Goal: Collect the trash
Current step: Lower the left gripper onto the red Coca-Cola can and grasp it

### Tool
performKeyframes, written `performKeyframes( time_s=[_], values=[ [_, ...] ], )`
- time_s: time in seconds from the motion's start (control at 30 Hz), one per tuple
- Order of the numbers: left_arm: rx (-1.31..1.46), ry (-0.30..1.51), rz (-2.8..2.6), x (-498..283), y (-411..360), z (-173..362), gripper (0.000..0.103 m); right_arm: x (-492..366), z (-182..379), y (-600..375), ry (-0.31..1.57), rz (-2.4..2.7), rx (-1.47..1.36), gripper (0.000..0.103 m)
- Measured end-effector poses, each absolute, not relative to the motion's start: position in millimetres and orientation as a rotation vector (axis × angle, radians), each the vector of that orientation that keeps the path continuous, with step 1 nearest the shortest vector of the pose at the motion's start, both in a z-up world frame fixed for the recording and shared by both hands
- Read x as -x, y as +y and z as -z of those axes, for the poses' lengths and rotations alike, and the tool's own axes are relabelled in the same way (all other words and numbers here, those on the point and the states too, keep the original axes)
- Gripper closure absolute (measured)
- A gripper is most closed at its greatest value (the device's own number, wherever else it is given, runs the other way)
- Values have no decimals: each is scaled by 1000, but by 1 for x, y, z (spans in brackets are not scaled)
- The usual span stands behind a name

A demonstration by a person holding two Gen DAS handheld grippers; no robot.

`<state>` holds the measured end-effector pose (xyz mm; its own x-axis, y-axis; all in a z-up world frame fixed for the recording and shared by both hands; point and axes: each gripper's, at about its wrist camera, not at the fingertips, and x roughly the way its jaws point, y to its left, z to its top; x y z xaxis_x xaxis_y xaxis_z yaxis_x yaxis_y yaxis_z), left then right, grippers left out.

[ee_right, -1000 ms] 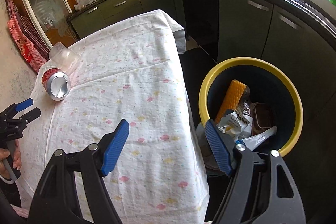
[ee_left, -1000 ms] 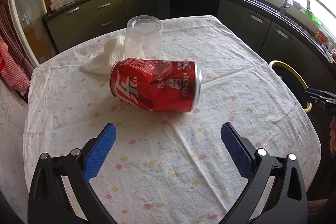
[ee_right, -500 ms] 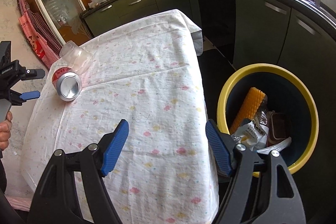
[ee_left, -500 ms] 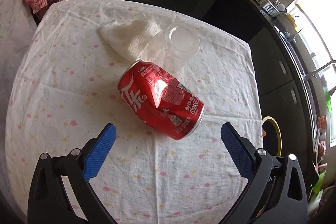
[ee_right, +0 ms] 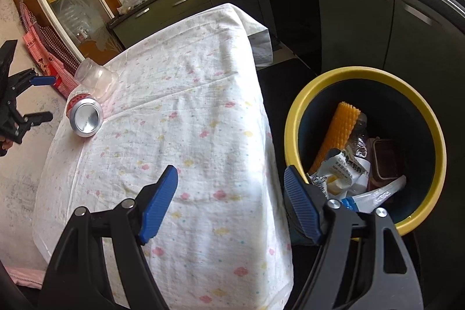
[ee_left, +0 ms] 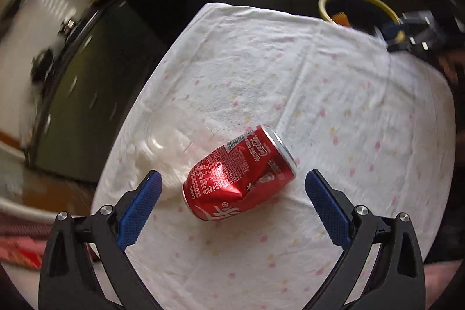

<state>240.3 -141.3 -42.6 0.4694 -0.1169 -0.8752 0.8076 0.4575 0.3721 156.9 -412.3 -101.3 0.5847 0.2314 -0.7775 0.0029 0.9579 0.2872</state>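
Note:
A dented red soda can [ee_left: 241, 176] lies on its side on the table's flowered white cloth [ee_left: 290, 95]. My left gripper [ee_left: 232, 175] hovers over it, open; the blue pads [ee_left: 139, 205] stand wide on either side and do not touch it. In the right wrist view the can [ee_right: 84, 118] shows its silver end near the table's left edge, with the left gripper [ee_right: 43, 98] just beyond it. My right gripper [ee_right: 231, 173] is open and holds nothing, above the table's near right edge beside the yellow-rimmed bin [ee_right: 290, 121].
A clear plastic cup [ee_right: 96, 77] lies tipped next to the can, with a white crumpled tissue [ee_left: 151, 161] by it. The bin holds a yellow ridged piece [ee_right: 340, 130] and wrappers [ee_right: 345, 167]. Dark kitchen cabinets [ee_right: 348, 19] run behind the table and bin.
The left gripper has rolled strongly and risen a little, so the can now sits between its fingers at a new angle. The right gripper has shifted slightly toward the bin and stays open.

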Motion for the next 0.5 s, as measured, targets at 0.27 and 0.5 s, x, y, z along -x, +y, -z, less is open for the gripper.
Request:
performKeyframes(
  time_s=[0.27,0.5],
  values=[
    [-1155,966,924,-239,-156,63,20,-158,99,-408,954,-94,-271,30],
    [-1240,1006,1023,-244,-168,85,20,-164,100,-410,967,-71,-287,29]
  ],
)
